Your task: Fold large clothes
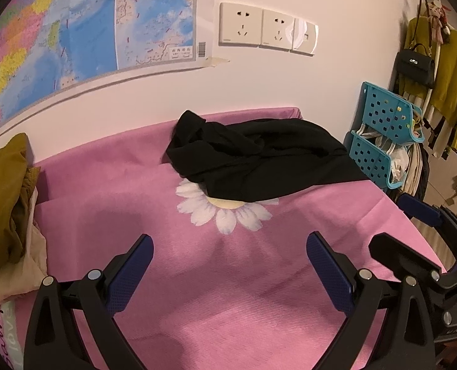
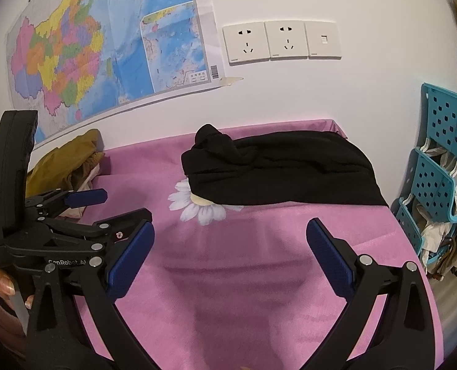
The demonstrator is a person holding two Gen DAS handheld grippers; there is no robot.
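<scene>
Both grippers, left [image 1: 230,273] and right [image 2: 230,259], hover over a pink sheet [image 1: 197,293] with jaws wide and nothing between them. Black garment [image 1: 259,160]: crumpled heap at the far end of the sheet by the wall, covering part of a printed daisy [image 1: 222,212]; nothing lies between it and the jaws. Mustard cloth [image 1: 3,203]: piled at left edge. Blue perforated rack [image 1: 385,135]: right of the bed, stuffed with hangers and cloth. Wall: map [image 2: 105,46], three white socket plates [image 2: 280,41]. Right view alone shows the left gripper's body, lettered "Data Acquisition System" and partly "GenRobot.AI", with fingertips [image 2: 6,283] beneath. Left view alone shows a black handbag [image 1: 416,64] hung beside a yellow-green coat [image 1: 453,80].
</scene>
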